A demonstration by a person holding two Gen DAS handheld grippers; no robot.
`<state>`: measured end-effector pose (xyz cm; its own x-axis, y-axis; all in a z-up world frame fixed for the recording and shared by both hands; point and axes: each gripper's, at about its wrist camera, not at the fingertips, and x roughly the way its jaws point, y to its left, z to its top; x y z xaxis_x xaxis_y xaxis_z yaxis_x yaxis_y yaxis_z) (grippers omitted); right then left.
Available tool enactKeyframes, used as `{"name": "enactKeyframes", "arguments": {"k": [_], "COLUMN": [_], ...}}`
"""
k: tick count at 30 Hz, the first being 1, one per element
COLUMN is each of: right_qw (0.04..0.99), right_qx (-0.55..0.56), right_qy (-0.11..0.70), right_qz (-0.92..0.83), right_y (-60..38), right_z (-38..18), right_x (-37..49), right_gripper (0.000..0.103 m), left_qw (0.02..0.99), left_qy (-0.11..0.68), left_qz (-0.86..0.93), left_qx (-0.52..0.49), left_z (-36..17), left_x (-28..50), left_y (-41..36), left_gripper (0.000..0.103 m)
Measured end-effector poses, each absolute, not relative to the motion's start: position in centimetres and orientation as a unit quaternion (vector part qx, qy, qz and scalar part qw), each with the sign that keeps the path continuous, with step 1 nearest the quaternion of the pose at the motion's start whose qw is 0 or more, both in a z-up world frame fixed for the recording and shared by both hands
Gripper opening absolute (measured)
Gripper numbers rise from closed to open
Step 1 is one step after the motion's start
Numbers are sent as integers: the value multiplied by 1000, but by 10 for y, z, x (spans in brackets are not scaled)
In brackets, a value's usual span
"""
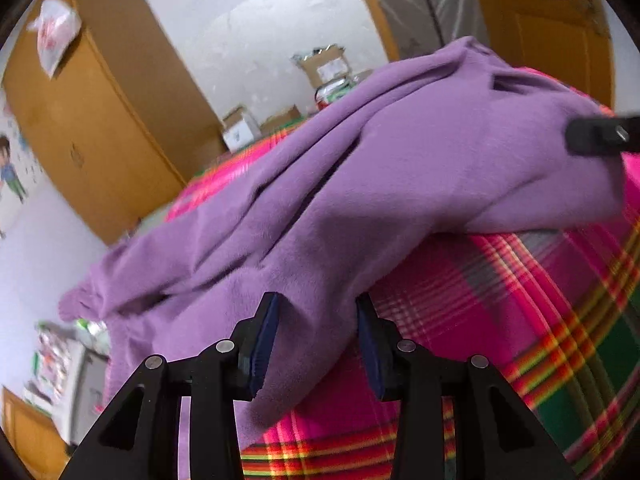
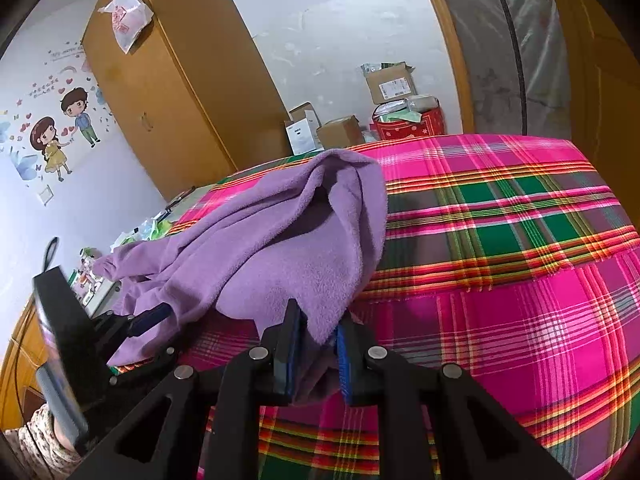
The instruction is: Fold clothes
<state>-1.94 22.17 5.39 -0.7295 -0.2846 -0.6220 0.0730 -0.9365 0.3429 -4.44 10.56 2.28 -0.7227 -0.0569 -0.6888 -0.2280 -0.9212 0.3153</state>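
A bed (image 2: 520,240) with a bright pink, green and orange plaid cover fills the lower half of both views. A purple fleece garment (image 1: 360,184) lies rumpled across the bed's near-left part, lifted off the cover along its near edge and trailing back in loose folds toward the bed's left edge.

Beyond the bed stand a tall wooden wardrobe (image 2: 172,92) with a white plastic bag (image 2: 126,16) hung on it, and a heap of cardboard boxes (image 2: 390,82) against the white wall at the bed's far edge. Cartoon stickers (image 2: 64,132) cover the left wall.

The left gripper (image 1: 318,340) points over the near edge of the bed, tilted so the room leans. Its fingers (image 1: 264,340) stand apart with a fold of the garment hanging between them; the cloth lies against the left pad, and a clear gap shows beside the right one.

The right gripper (image 2: 316,354) sits low at the near edge, level with the cover. Its fingers (image 2: 290,344) are drawn close and pinch a corner of the garment, holding it raised above the plaid.
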Motion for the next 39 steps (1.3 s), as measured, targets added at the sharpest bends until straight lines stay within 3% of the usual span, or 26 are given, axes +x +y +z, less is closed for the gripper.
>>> {"name": "enactKeyframes", "arguments": {"k": [2,6,15,27,39], "right_qw": [98,93,65,-12,-68], "right_qx": [355,349,316,289,299], "right_qy": [-145,-126,-77,-45,-42], "right_qz": [-918,-924,-943,-956,-951], "right_y": [221,219,216,247,287], "right_z": [54,58,86,124,129], "right_x": [-19,-17,-3,22,25], "right_gripper": [17,14,10,7,7], "left_qw": [53,56,53,81,115], "left_qy": [169,122,50,40,55], "left_qz": [910,923,941,944,936], "left_qx": [-374,-360,-331,-317,-327], "left_z": [25,38,71,91,89], "left_x": [-47,-47,-46,-22,9], "left_y": [97,80,48,50,50], "left_gripper": [11,7,6,6,6]}}
